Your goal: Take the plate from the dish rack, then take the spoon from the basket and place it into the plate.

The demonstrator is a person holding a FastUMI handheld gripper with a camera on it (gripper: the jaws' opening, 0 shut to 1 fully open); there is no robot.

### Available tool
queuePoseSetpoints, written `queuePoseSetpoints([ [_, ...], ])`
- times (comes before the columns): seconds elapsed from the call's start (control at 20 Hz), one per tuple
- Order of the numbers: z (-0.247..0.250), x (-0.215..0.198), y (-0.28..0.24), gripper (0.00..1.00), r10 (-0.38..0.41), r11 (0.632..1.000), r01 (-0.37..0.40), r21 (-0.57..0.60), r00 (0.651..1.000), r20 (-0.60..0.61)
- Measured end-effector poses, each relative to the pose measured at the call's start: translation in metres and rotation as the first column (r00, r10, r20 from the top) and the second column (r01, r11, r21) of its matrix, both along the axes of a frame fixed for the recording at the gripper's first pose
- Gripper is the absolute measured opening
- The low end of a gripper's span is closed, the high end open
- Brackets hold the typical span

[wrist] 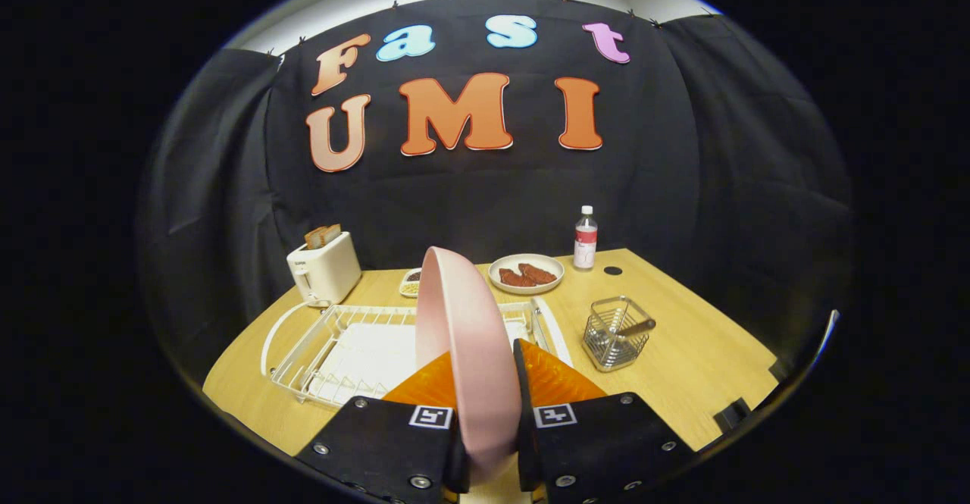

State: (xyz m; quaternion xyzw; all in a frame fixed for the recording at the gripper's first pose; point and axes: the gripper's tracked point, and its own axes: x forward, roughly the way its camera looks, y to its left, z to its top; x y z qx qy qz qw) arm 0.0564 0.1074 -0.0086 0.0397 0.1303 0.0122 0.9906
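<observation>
Presently, stock as I read it from my remote seat:

Item 1, gripper (489, 405): fingers pressed on either face of the pink plate (466, 352), pinching it on edge between them. I hold it upright, rim standing up ahead of the fingers, above the near end of the dish rack (333, 352).

Item 2, pink plate: stiff, smooth, probably glazed or hard plastic, so likely slick under the pads. I judge it moderately light but breakable if dropped. The pinch sits low on the rim; most of the disc stands above the fingers, so it could pivot in the grip when I tilt it. I would lay it down slowly, flat on bare table (682, 383).

Item 3, dish rack: white wire, on the table beyond the fingers and to their left, with a white tray beneath.

Item 4, wire basket (615, 333): right of the rack, well apart from the plate. A handle that I take for the spoon (633, 328) leans inside it; thin, rigid, best taken by the exposed handle end.

Item 5, sundries at the far side of the table: toaster (324, 267) with bread, a plate of food (526, 273), a bottle (584, 239).

Stage, by my judgement: plate lifted out, not yet set down; spoon untouched.
</observation>
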Motion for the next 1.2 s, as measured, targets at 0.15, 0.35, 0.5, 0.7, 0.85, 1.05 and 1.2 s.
queuePoseSetpoints([
  [0.15,-0.016,-0.030,0.004,0.25,0.023,0.998,-0.022,0.063,1.000,-0.012],
  [0.35,-0.043,-0.058,0.015,0.25,0.064,0.980,-0.057,0.188,0.997,-0.031],
  [0.5,-0.078,-0.068,0.022,0.24,0.084,0.954,-0.055,0.294,0.993,-0.087],
  [0.7,-0.118,-0.068,0.034,0.25,0.111,0.916,-0.034,0.399,0.979,-0.170],
  [0.85,-0.131,-0.068,0.046,0.25,0.149,0.880,-0.035,0.474,0.968,-0.204],
  [1.05,-0.149,-0.068,0.051,0.27,0.163,0.836,0.002,0.548,0.954,-0.252],
  [1.2,-0.161,-0.060,0.031,0.32,0.086,0.881,0.053,0.470,0.959,-0.270],
])
